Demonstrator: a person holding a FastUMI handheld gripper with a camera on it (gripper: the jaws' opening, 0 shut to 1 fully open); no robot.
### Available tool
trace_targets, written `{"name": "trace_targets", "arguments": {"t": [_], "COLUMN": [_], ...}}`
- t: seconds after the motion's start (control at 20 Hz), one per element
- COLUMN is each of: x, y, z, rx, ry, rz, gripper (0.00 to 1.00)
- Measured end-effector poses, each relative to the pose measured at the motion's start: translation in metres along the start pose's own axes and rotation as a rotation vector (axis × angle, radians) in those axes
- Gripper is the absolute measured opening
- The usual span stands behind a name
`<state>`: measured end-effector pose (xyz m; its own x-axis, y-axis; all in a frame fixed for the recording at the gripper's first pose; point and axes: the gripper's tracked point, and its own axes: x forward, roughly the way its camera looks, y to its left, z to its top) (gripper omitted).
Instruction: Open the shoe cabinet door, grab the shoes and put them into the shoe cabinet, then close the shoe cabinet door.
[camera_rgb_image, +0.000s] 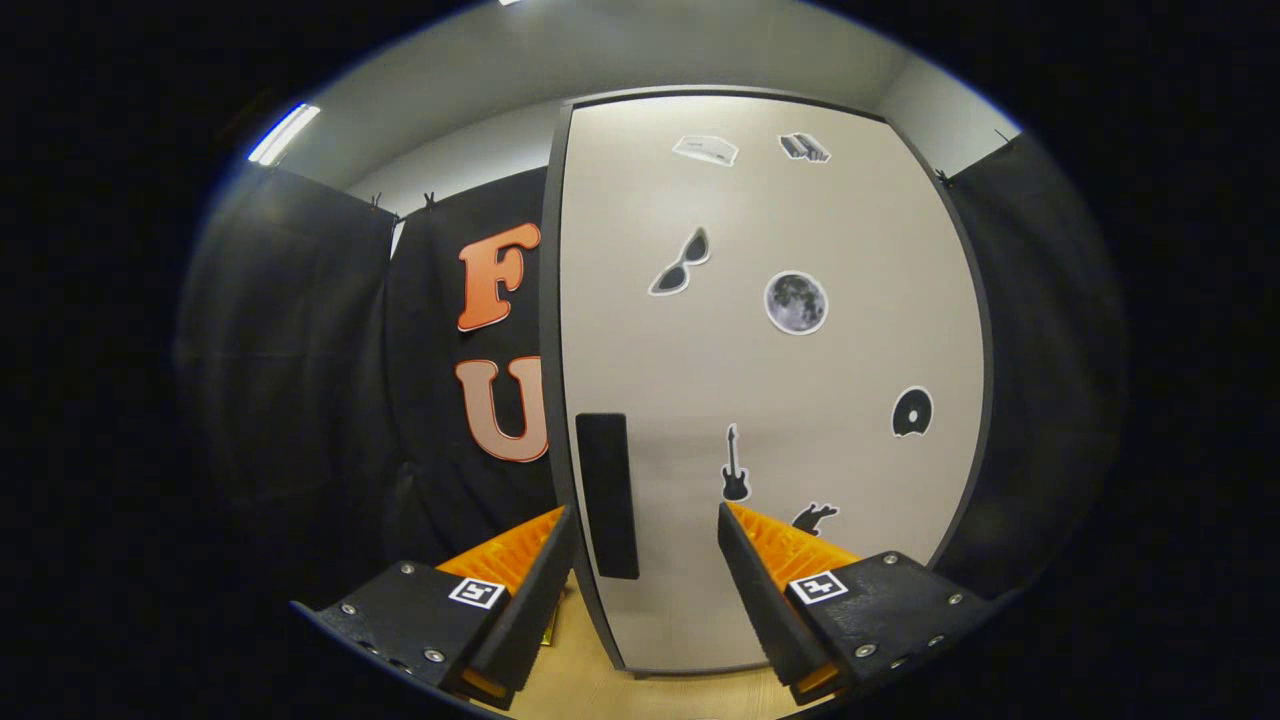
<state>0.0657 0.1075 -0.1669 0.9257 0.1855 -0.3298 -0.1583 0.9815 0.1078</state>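
Note:
The shoe cabinet door (770, 380) stands shut straight ahead, a pale panel in a dark frame with several small stickers on it. Its black vertical handle (607, 495) sits near the door's left edge, low down. My gripper (645, 525) is open, its two fingers spread wide. The handle lies between the fingers, closer to the left one, and neither finger touches it as far as I can tell. No shoes show.
Black cloth walls (300, 380) hang to the left and right of the cabinet. A strip of light wooden floor (590, 680) shows under the door between the fingers. A ceiling light (283, 133) glows high on the left.

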Motion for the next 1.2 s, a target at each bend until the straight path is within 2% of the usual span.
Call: {"name": "trace_targets", "arguments": {"t": [0.15,0.4,0.6,0.65,0.8,0.95,1.2], "x": [0.023,0.049,0.059,0.060,0.057,0.048,0.009], "y": [0.011,0.013,0.018,0.018,0.018,0.020,0.017], "z": [-0.015,-0.026,-0.035,-0.033,-0.036,-0.035,-0.035], "rx": [0.000,0.009,0.053,0.048,0.040,0.046,0.049], "ry": [0.034,0.041,0.075,0.067,0.075,0.083,0.079], "rz": [0.006,-0.032,-0.048,-0.054,-0.059,-0.033,0.002], "gripper": [0.79,0.64,0.47,0.39,0.34,0.24,0.19]}}
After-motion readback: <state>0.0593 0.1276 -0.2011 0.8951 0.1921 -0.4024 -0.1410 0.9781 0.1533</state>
